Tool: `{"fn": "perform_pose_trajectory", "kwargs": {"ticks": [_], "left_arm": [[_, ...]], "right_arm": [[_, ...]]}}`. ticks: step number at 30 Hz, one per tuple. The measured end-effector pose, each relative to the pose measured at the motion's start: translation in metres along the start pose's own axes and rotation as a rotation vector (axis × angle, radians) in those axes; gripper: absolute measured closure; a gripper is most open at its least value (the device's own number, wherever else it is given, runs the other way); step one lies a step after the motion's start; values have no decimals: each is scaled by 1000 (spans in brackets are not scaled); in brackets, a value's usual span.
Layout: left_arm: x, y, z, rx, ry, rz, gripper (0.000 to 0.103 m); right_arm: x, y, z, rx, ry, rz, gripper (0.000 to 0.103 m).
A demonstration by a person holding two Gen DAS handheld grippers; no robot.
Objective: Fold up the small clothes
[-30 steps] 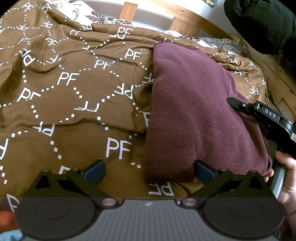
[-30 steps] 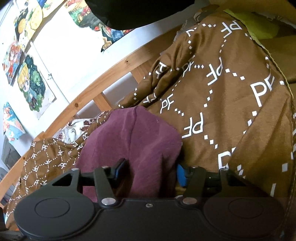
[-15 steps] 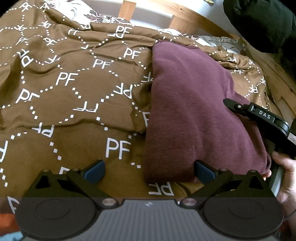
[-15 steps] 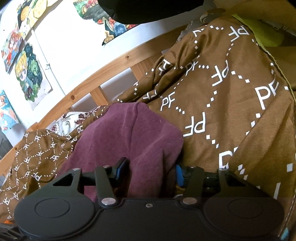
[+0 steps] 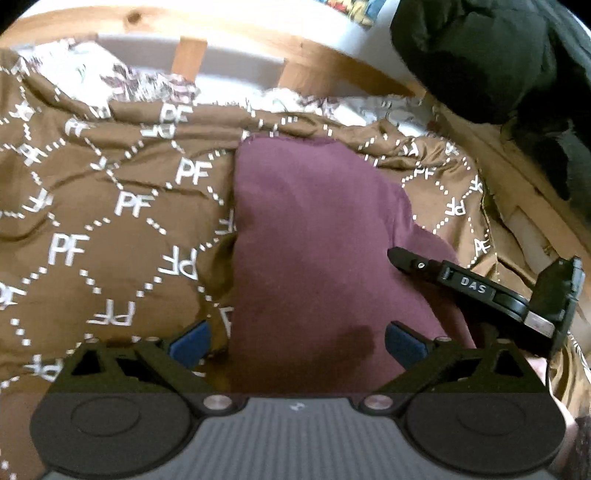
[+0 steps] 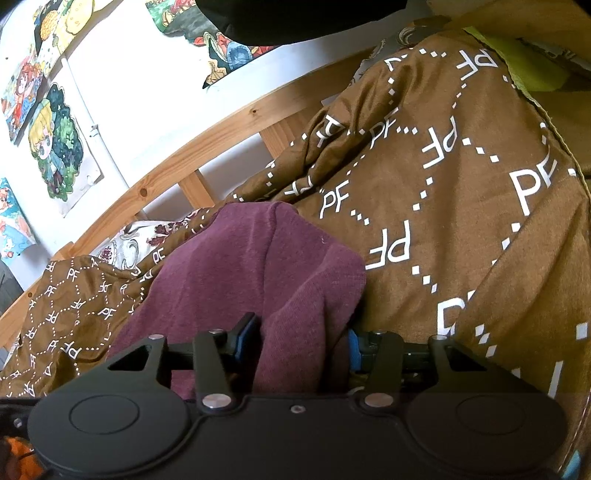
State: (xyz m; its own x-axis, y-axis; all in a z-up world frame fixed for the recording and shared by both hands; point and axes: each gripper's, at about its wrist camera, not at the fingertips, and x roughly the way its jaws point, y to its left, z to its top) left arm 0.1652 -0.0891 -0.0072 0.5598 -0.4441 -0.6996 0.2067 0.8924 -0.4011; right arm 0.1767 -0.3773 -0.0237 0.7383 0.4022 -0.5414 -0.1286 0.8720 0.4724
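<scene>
The bed's brown blanket [image 5: 122, 206], printed with white letters, carries the maroon garment [image 5: 314, 236], which lies as a thick folded bundle near the wooden rail [image 5: 229, 33]. Compared with a second ago, the left camera now takes in more of the rail and wall, and the picture is smeared, so I judge that the left claw [image 5: 295, 341] has lifted and tipped back from the cloth; its jaws stand wide, straddling the bundle's near edge without pinching it. The right claw [image 6: 301, 341] has narrowed a little and now sits clamped on a bunched fold of the garment's right side, much where it was. This suggests one hand pins the fold while the other repositions for the next tuck or smoothing pass.
</scene>
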Motion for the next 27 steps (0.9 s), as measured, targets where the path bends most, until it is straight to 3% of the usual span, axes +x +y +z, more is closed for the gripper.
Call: {"fn": "perform_pose_trajectory", "kwargs": {"ticks": [4, 8, 11, 13, 15, 18, 27], "left_arm": [[19, 8, 0, -61, 104, -27, 4], [26, 18, 2, -128, 147, -77, 12], [25, 18, 3, -104, 145, -65, 25], [19, 20, -1, -104, 137, -70, 36], [14, 23, -1, -97, 123, -73, 54], [1, 24, -2, -63, 96, -80, 67], [-57, 15, -6, 140, -86, -64, 72]], "right_arm": [[0, 1, 0, 4, 1, -5, 53], [0, 2, 0, -2, -3, -8, 53], [-2, 3, 0, 9, -11, -7, 61], [-3, 5, 1, 29, -12, 5, 71], [-5, 12, 0, 24, -19, 1, 80], [-14, 28, -1, -31, -51, -17, 85], [-58, 105, 0, -284, -205, -32, 90]]}}
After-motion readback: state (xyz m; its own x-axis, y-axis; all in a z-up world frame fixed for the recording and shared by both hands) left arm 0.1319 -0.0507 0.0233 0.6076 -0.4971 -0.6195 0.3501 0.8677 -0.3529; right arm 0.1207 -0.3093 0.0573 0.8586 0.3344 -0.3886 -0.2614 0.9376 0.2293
